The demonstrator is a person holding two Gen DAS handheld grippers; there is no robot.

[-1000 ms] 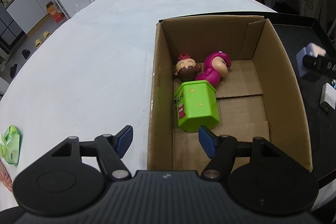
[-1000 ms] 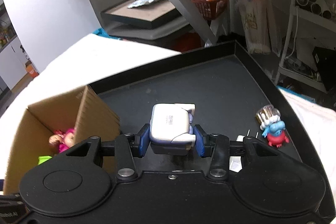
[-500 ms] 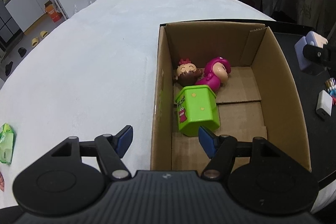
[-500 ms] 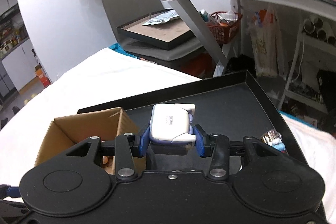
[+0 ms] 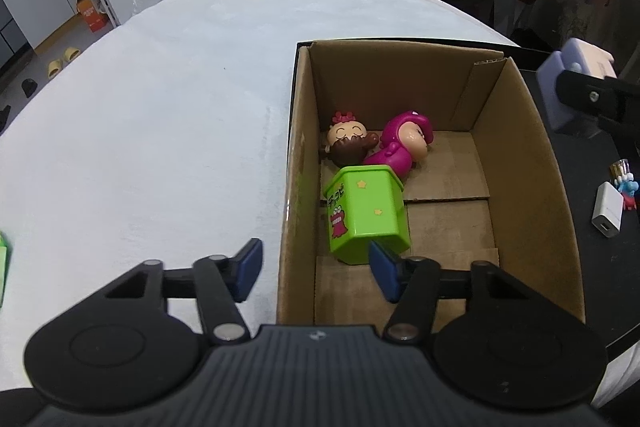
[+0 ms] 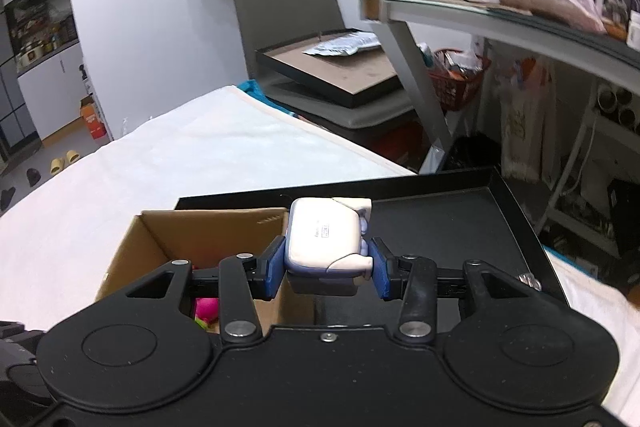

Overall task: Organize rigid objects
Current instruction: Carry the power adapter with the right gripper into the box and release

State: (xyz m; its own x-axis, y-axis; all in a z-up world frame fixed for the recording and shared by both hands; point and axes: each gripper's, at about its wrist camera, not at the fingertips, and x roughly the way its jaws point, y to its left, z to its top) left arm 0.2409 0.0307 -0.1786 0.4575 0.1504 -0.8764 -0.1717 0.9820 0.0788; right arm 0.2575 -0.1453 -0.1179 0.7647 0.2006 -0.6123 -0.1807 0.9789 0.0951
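A cardboard box [image 5: 520, 147] sits at the left end of a black tray [image 6: 460, 223]. In it lie a green toy bin [image 5: 366, 211], a brown-haired doll [image 5: 348, 143] and a magenta figure [image 5: 404, 147]. My left gripper [image 5: 314, 267] is open and empty, its jaws either side of the box's left wall at the near corner. My right gripper [image 6: 326, 267] is shut on a white and lavender boxy toy [image 6: 324, 239], held in the air above the box's right wall [image 6: 132, 251]. The toy also shows at the right of the left wrist view [image 5: 572, 71].
On the black tray right of the box lie a white charger [image 5: 608, 213] and a small blue and red figure [image 5: 628, 183]. A white cloth [image 5: 160, 107] covers the table left of the box. A green packet [image 5: 2, 267] lies at its left edge.
My right gripper has lifted the white toy and carried it left, from over the tray to over the box's right wall. My left gripper has drawn back slightly.
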